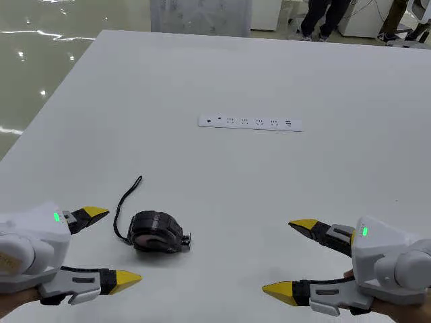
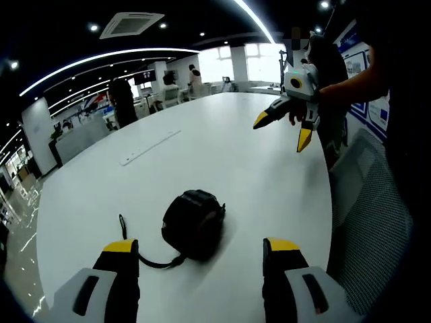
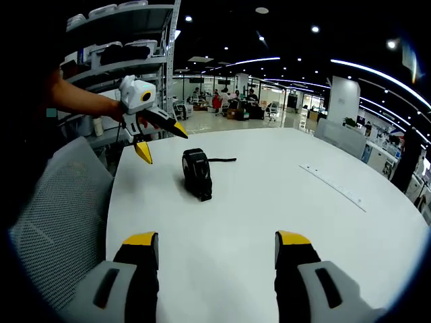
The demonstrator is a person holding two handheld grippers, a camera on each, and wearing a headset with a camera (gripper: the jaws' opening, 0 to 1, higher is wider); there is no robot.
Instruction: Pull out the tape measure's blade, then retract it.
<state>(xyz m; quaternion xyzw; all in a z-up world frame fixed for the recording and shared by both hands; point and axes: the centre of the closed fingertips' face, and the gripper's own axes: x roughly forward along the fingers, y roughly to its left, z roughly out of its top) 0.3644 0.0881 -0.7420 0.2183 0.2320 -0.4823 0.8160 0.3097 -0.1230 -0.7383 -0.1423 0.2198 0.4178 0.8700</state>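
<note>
The left gripper [image 1: 116, 245] and right gripper [image 1: 286, 256] hover released, jaws wide, grasping nothing. The black tape measure [image 1: 158, 232] lies on the table [image 1: 269, 188] just beyond the left fingers, well apart from the right ones.

Before me, a black tape measure [image 1: 158, 231] sits upright on the white table [image 1: 283, 195], blade fully retracted, its wrist strap [image 1: 123, 205] trailing loose.

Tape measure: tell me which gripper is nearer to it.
Left. The left gripper sits just beside the tape measure, its open jaws pointed at it. The right gripper is well off on the other side, across the table.
</note>
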